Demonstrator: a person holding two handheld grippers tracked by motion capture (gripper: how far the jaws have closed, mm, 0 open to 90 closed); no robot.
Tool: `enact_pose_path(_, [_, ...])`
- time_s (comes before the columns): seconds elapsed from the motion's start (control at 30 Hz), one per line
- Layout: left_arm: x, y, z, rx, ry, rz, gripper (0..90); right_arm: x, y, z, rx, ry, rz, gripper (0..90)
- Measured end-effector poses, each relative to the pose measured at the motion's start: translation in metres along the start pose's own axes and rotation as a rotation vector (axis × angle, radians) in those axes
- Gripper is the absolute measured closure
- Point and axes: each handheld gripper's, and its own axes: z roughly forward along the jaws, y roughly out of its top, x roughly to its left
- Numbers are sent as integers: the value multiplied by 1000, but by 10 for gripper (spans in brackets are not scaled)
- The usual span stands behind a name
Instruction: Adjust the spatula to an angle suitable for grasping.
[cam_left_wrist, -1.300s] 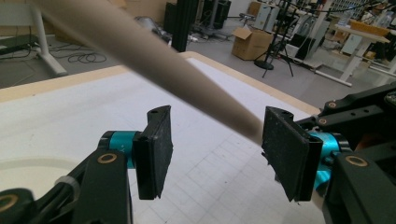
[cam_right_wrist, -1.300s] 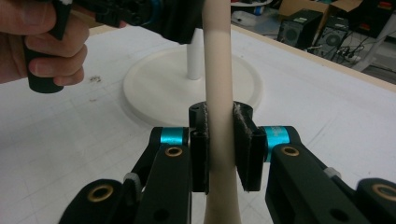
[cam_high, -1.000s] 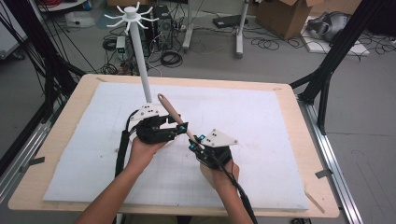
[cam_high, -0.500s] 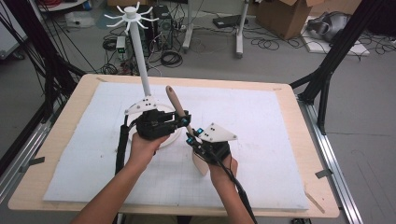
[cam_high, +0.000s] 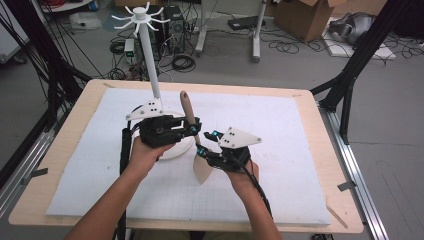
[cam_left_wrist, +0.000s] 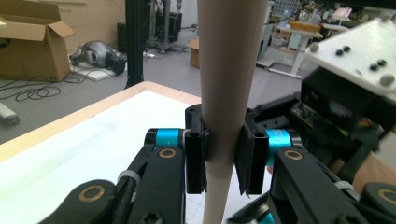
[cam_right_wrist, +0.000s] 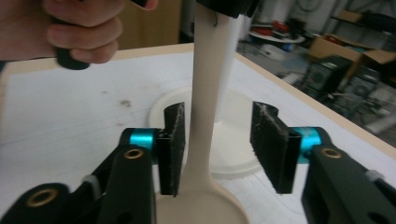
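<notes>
I see the pale wooden surface (cam_high: 60, 200) carrying a white gridded mat (cam_high: 280, 150), whose right half and near left corner lie bare, leaving open room toward those edges. A white hook stand with a round base (cam_high: 150, 65) rises near the mat's far left. My left hand-held gripper (cam_high: 192, 127) is clamped on the handle of a beige wooden spatula (cam_high: 189, 112), held near upright above the mat's middle, blade downward. In the left gripper view, both pads (cam_left_wrist: 196, 158) press the handle. My right hand-held gripper (cam_high: 202, 152) stands open astride the spatula's neck; one pad (cam_right_wrist: 173, 140) touches it, the other stands apart.
</notes>
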Motion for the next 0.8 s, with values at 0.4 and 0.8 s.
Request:
enact_pose_path(0.4, [6, 3, -10, -28, -119, 4, 756, -16, -2, 5, -69, 225, -12, 536])
enact_pose_path(0.8, [1, 7, -14, -53, -137, 40, 753, -12, -1, 12, -90, 304, 14, 786])
